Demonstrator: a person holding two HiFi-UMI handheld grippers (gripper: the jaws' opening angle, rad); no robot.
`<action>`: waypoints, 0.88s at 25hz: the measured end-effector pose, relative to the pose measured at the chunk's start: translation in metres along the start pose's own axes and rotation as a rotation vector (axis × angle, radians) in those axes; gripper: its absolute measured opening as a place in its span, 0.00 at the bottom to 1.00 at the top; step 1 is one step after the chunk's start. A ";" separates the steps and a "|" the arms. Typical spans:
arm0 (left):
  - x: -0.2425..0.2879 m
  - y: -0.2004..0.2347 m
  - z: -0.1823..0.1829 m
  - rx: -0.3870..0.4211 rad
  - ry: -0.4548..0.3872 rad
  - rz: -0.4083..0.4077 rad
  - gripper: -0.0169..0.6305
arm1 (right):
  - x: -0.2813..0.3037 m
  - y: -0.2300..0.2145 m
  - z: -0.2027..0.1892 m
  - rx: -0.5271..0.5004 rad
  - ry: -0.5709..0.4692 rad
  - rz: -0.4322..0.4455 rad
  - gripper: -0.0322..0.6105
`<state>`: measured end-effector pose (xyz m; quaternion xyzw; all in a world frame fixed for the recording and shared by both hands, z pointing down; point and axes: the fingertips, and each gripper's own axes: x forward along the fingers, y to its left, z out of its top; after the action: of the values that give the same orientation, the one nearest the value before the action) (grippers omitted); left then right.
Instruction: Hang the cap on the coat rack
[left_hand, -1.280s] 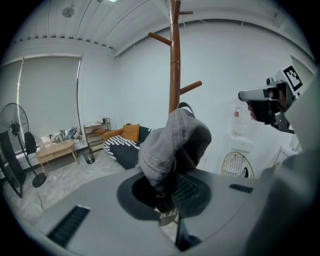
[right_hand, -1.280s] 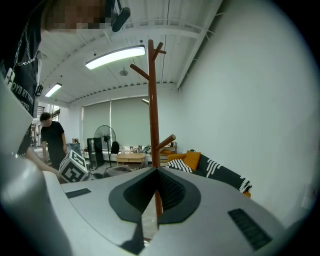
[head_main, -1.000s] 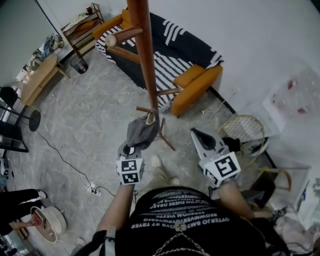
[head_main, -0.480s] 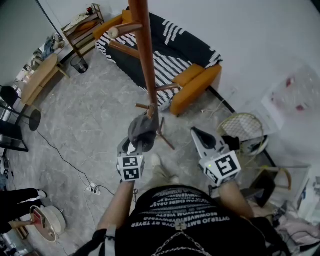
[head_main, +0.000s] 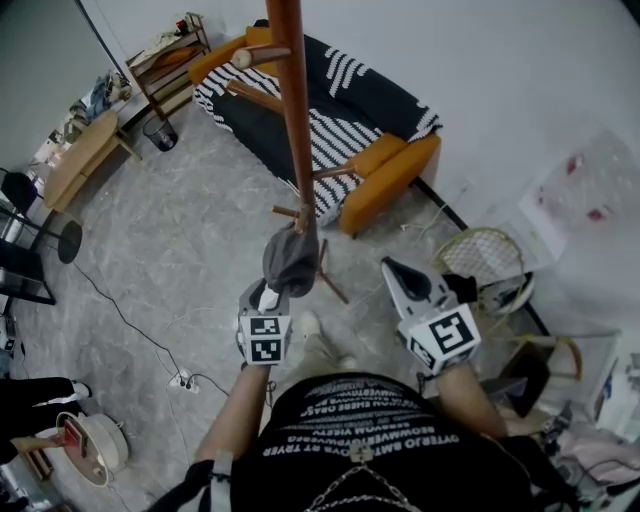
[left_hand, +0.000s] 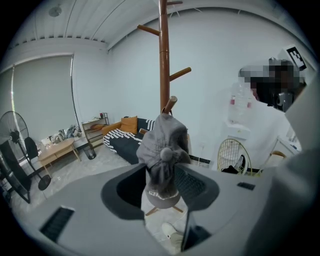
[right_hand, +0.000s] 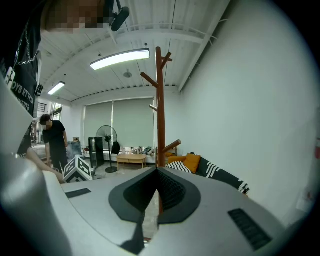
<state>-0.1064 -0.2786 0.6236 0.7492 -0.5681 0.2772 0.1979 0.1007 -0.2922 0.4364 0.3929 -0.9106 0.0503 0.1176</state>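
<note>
On rack peg (left_hand: 171, 103): cap (left_hand: 162, 145) hangs, peg base hidden; left gripper (left_hand: 161, 172) just opened wide around cap.

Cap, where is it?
Centre of the left gripper view: the cap hangs on the coat rack's low peg, between the left gripper's fingers, which have just been opening.

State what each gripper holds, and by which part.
Nothing is held. The left gripper has just been opening, fingers apart around the cap hanging on a coat rack peg; the right gripper is shut, empty.
</note>
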 end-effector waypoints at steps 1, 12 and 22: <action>-0.001 -0.002 -0.003 0.002 0.002 -0.004 0.27 | -0.002 0.001 -0.001 -0.002 0.003 0.001 0.04; -0.062 -0.004 0.043 -0.021 -0.187 -0.008 0.27 | -0.015 0.025 0.001 -0.022 -0.005 0.007 0.04; -0.161 -0.019 0.133 0.067 -0.467 -0.002 0.07 | -0.032 0.036 0.007 -0.044 -0.036 -0.007 0.04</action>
<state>-0.0955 -0.2355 0.4190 0.7995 -0.5884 0.1151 0.0366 0.0945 -0.2464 0.4213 0.3945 -0.9120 0.0227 0.1098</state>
